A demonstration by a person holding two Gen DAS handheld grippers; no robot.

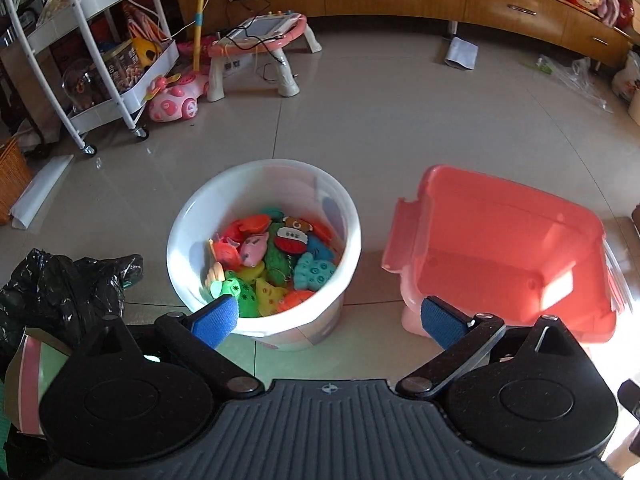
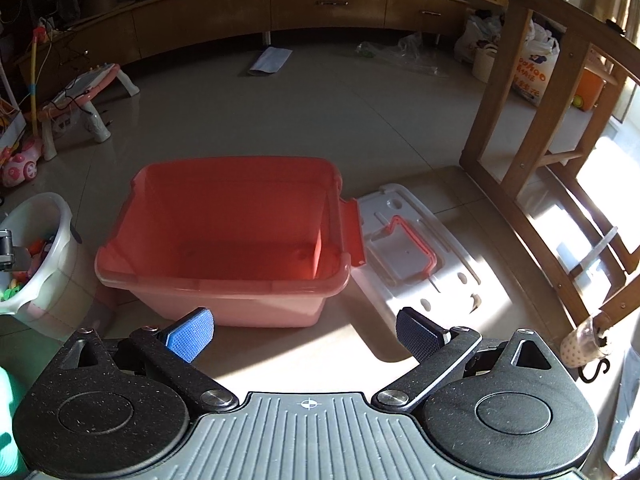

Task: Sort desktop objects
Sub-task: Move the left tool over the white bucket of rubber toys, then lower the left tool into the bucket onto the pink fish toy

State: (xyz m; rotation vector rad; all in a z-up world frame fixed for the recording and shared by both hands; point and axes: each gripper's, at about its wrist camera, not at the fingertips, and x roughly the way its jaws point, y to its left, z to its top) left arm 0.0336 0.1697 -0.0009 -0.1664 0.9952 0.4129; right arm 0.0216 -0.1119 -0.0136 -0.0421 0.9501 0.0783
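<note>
- White plastic bucket (image 1: pixel 176 248): stands on the tiled floor (image 1: pixel 360 120), part-filled with small coloured toys (image 1: pixel 276 258), fish and animal shapes among them.
- Pink storage bin (image 2: pixel 224 300): just beside the bucket on its right, lid off, nothing visible inside.
- White lid with pink handle (image 2: pixel 416 256): lies flat on the floor against the bin's far side.
- Left gripper (image 1: pixel 326 320): jaws spread wide, holding nothing; hovers above the near edge of the bucket, left finger over its rim, right finger towards the bin.
- Right gripper (image 2: pixel 304 336): jaws wide, holding nothing; poised before the bin's near wall, apart from it.
- Step, as judged: outset of sorting; no toy yet in the bin.
- Next move, as judged: left gripper descends into the bucket and closes on a single toy from the crowded heap.
</note>
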